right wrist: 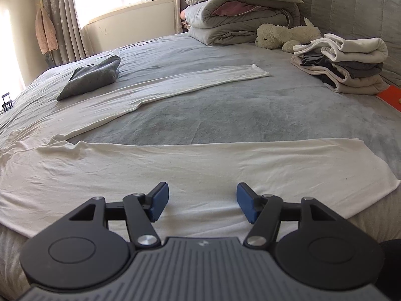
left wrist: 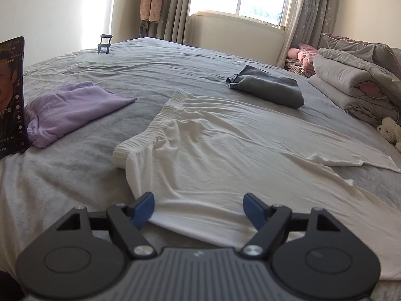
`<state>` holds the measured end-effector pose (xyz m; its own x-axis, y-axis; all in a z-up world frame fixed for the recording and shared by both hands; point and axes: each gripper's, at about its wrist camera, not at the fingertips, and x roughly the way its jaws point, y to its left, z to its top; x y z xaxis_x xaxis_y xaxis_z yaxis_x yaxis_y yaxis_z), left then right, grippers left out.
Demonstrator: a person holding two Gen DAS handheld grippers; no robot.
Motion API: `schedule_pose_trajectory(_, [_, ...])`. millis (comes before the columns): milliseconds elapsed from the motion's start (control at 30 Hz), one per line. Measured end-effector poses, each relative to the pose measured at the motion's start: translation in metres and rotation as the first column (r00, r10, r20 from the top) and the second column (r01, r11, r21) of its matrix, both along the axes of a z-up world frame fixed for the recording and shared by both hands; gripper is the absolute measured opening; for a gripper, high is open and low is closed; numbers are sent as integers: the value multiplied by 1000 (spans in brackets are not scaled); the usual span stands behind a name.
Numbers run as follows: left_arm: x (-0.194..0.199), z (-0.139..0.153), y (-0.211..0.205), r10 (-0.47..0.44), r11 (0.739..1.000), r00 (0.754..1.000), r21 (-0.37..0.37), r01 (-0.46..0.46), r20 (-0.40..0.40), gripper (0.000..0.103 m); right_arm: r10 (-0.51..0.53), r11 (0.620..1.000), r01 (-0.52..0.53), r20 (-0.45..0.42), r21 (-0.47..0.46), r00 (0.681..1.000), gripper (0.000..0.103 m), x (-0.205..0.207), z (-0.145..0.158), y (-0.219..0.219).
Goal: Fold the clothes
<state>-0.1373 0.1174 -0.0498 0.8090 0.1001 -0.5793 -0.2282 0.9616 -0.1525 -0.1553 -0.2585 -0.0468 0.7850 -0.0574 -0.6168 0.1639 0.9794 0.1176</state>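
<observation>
Lying flat: white trousers (left wrist: 213, 145) spread across the grey bed (left wrist: 155, 60), ribbed waistband (left wrist: 150, 125) toward the left, both legs running off to the right.
Trouser legs: in the right wrist view the far leg (right wrist: 175, 85) stretches slim toward the headboard side, and the near leg (right wrist: 200, 165) lies broad just ahead of the gripper.
Left gripper (left wrist: 199, 207): jaws wide apart, holding nothing, blue pads (left wrist: 144, 209) poised at the near edge of the white fabric below the waistband.
Right gripper (right wrist: 201, 202): jaws wide apart, empty, hovering over the near leg; whether the pads touch the cloth cannot be told.
Folded already: lilac garment (left wrist: 72, 107) left of the waistband, grey garment (left wrist: 268, 87) beyond the trousers.
Stack: folded clothes (right wrist: 343, 62) near the headboard, with a plush toy (right wrist: 280, 35) just beside it.
Bedding: rolled quilts (right wrist: 238, 15) piled at the far corner.
Left edge: phone (left wrist: 11, 95) standing upright with its screen lit.
</observation>
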Motion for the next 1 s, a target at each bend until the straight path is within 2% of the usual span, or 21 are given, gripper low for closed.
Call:
schedule_pose_trajectory(467, [-1, 16, 14, 43, 999, 998, -28, -42, 41, 80, -40, 999, 40, 1, 2, 999, 64, 0, 14, -11])
schedule_pose_trajectory(733, [7, 19, 5, 3, 999, 999, -40, -1, 54, 80, 82, 996, -82, -13, -16, 997, 64, 15, 20, 27])
schedule_pose_trajectory(1000, [13, 2, -1, -16, 1000, 999, 1, 16, 28, 80, 198, 979, -199, -39, -35, 979, 66, 26, 16, 67])
